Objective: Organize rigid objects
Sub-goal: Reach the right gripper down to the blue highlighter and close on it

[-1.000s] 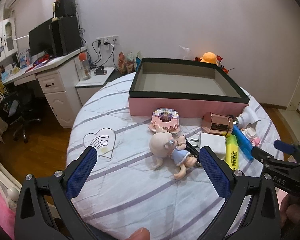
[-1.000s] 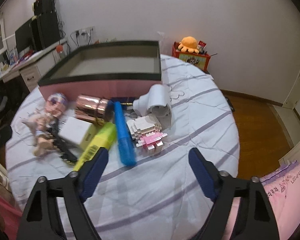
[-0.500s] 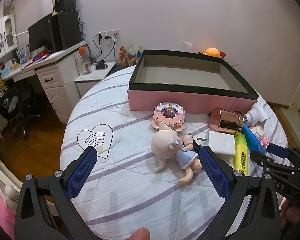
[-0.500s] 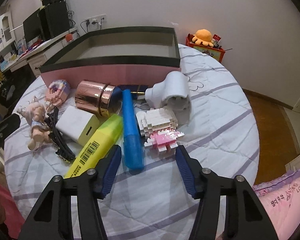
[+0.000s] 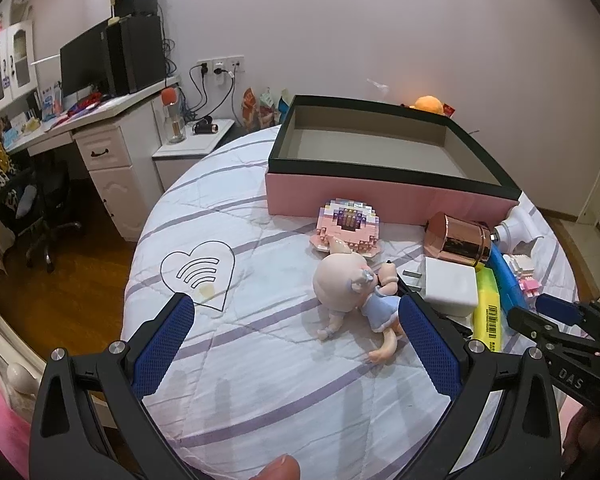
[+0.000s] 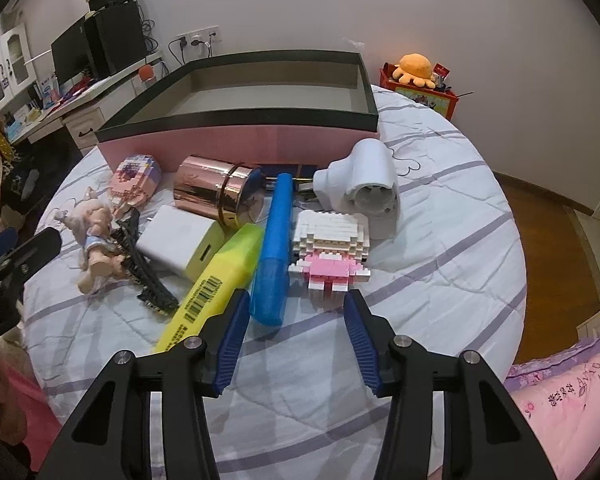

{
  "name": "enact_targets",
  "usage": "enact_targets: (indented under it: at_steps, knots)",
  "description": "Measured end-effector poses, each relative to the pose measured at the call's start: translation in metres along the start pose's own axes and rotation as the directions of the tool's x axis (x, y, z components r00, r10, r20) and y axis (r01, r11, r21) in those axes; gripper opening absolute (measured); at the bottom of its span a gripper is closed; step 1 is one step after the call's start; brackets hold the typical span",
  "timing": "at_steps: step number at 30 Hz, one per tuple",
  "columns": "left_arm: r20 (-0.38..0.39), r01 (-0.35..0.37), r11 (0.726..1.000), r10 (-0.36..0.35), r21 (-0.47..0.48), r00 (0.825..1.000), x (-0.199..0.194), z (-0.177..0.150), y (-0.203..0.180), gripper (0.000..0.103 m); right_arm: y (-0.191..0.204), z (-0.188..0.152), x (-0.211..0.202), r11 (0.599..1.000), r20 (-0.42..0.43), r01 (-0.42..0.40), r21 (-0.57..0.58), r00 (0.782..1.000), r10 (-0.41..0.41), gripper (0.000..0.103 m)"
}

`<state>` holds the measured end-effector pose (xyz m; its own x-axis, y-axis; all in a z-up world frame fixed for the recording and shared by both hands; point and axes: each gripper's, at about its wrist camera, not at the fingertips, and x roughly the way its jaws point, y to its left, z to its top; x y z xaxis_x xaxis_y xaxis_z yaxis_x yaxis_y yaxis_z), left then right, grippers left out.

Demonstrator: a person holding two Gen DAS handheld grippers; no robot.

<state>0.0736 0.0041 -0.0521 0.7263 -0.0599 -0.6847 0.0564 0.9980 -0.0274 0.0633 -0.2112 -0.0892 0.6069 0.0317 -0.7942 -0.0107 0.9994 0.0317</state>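
Right wrist view, left to right: yellow highlighter [image 6: 216,276], blue marker [image 6: 274,240] and white-pink brick figure [image 6: 330,248] lie before the pink box [image 6: 240,136]. Right gripper [image 6: 294,336] is closing, empty. Left gripper [image 5: 296,344] gapes, empty. Marker: light, stiff, slippery; grip mid-barrel.

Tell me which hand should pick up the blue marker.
Right, probably. The right gripper sits just short of the blue cylindrical marker, its jaws closing with nothing between them yet. The left gripper is open by the pale-haired doll in a blue dress, farther from the marker.
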Motion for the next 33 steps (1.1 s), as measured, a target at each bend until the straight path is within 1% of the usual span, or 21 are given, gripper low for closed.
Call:
enact_targets:
  at_steps: [1,2,5,7,9,12,18,21,23,25,30,32,33]
  knots:
    - [0.0,0.001,1.0,-0.001,-0.002,1.0,0.0,0.0,0.001,0.103,0.001,-0.001,-0.002,1.0,0.0,-0.008,0.003,1.0,0.008,0.043]
    - [-0.002,0.002,1.0,-0.002,-0.005,1.0,0.001,0.0,0.001,0.103,0.001,-0.002,-0.002,1.0,-0.003,-0.012,0.006,1.0,0.012,0.042]
    - [-0.005,0.006,1.0,-0.006,-0.001,1.0,0.001,-0.001,0.001,0.103,-0.002,-0.003,0.002,0.999,-0.005,0.034,0.025,0.999,-0.034,0.042]
    - [-0.002,0.004,1.0,-0.004,0.001,1.0,0.0,-0.002,0.001,0.103,-0.01,-0.003,-0.001,0.997,0.009,0.034,0.071,0.999,-0.035,0.042]
    - [-0.003,0.002,1.0,-0.002,-0.003,1.0,0.0,-0.002,0.002,0.103,-0.014,-0.001,-0.007,0.996,0.033,0.035,0.082,0.999,-0.038,0.042]
    - [-0.009,0.007,1.0,-0.007,-0.007,1.0,0.002,-0.002,0.002,0.103,-0.013,0.002,-0.005,0.997,0.02,0.035,0.063,0.999,-0.036,0.042]
    - [-0.009,0.007,1.0,-0.007,0.0,1.0,0.001,-0.002,-0.001,0.103,0.004,0.001,-0.001,1.0,0.009,-0.005,0.009,1.0,0.005,0.042]
    - [-0.01,0.007,1.0,-0.007,0.0,1.0,0.001,-0.002,0.0,0.103,0.007,0.001,0.003,1.0,-0.003,-0.019,0.004,1.0,0.019,0.036]
    - [-0.011,0.006,1.0,-0.006,-0.003,1.0,0.001,-0.002,0.0,0.103,0.008,0.001,0.003,1.0,-0.002,-0.028,-0.002,1.0,0.028,0.03]
    - [-0.017,0.009,1.0,-0.009,-0.004,1.0,0.002,-0.003,-0.001,0.103,0.009,0.001,0.003,0.999,-0.006,-0.041,0.001,0.999,0.041,0.029]
    - [-0.019,0.014,1.0,-0.014,0.003,1.0,0.002,-0.006,-0.001,0.103,0.014,0.002,0.005,1.0,-0.002,-0.027,-0.005,1.0,0.027,0.026]
    - [-0.021,0.014,1.0,-0.014,0.005,1.0,0.001,-0.007,-0.001,0.103,0.016,0.002,0.003,0.999,0.003,-0.034,0.0,0.999,0.034,0.021]
    - [-0.022,0.015,1.0,-0.015,0.006,1.0,0.001,-0.007,-0.002,0.103,0.017,0.003,0.002,0.999,0.007,-0.042,0.0,0.999,0.042,0.021]
